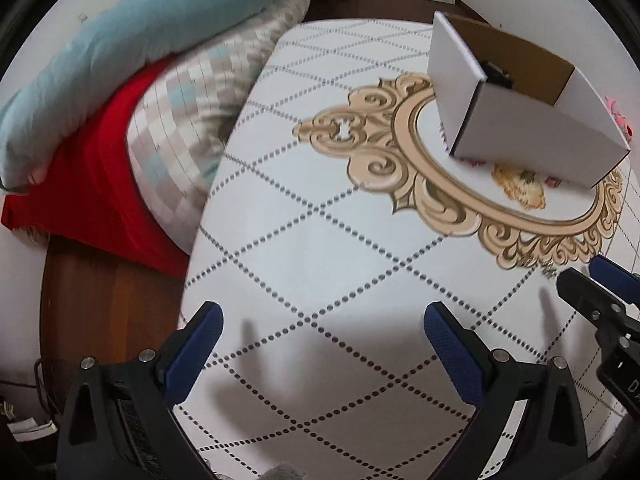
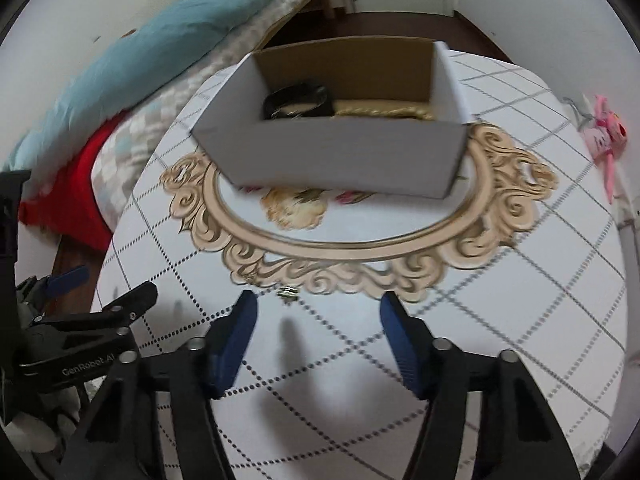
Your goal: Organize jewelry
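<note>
A white cardboard box (image 2: 340, 156) with a brown inside stands on the patterned table (image 2: 520, 280), over its gold oval ornament. Inside the box lie a black band (image 2: 298, 100) and a gold chain (image 2: 384, 112). A small gold piece of jewelry (image 2: 289, 292) rests on the table just beyond my right gripper (image 2: 318, 300), slightly left of the middle of its gap; the blue pads stand apart with nothing pressed between them. My left gripper (image 1: 322, 312) hangs open over bare tabletop, well to the left of the box (image 1: 520, 120). The small piece (image 1: 550, 268) shows near the right gripper's fingertips (image 1: 600, 270).
A bed with a teal quilt (image 1: 120, 48), a checkered pillow (image 1: 180, 128) and a red blanket (image 1: 92, 184) runs along the table's left edge. A pink object (image 2: 604, 136) hangs at the far right of the table. Dark wooden floor (image 1: 100, 300) shows beside the table.
</note>
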